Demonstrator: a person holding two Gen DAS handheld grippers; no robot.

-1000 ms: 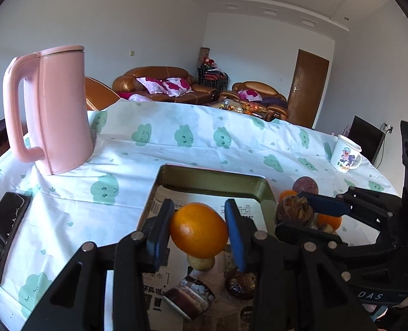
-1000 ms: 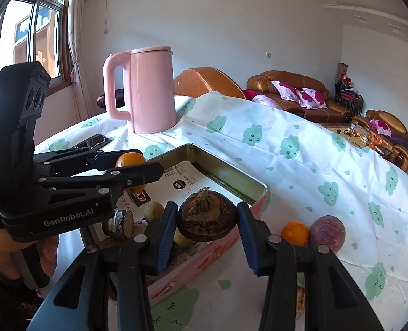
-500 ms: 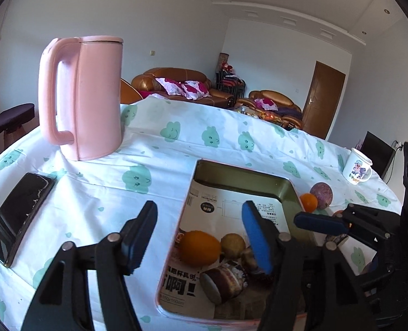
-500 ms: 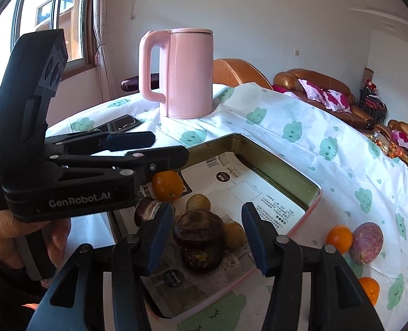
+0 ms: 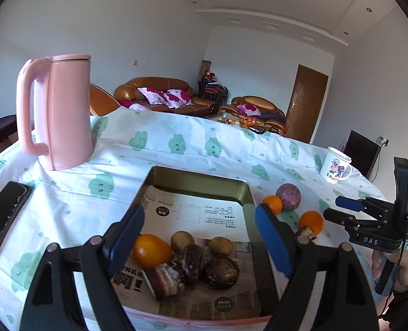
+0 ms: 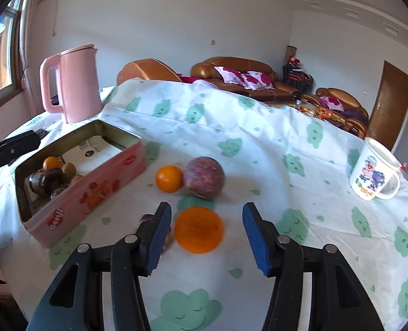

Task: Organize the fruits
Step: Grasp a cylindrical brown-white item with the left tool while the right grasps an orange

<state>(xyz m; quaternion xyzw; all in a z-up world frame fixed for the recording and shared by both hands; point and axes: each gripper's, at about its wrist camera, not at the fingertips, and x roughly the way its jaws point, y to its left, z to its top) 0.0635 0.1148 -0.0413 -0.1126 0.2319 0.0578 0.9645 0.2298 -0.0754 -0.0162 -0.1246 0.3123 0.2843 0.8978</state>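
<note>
A pink tin box (image 5: pixel 198 178) (image 6: pixel 93 190) lined with paper holds an orange (image 5: pixel 151 251), two small brown fruits and several dark fruits (image 5: pixel 220 269). My left gripper (image 5: pixel 198 237) is open and empty above the box's near end. My right gripper (image 6: pixel 206 237) is open, its fingers on either side of an orange (image 6: pixel 199 229) on the tablecloth, not touching it. A smaller orange (image 6: pixel 169 178) and a purple round fruit (image 6: pixel 204 178) lie just beyond. A dark fruit piece (image 6: pixel 148 218) shows by the left finger.
A pink kettle (image 5: pixel 56 110) stands at the back left of the table. A black phone (image 5: pixel 5 215) lies at the left edge. A white cartoon mug (image 6: pixel 375 172) stands at the right. The cloud-print tablecloth (image 6: pixel 259 143) covers the round table.
Both grippers let go of their fruit into the box and opened. The left one pulled back. The right one swung right, out of the box, to the oranges on the cloth.
</note>
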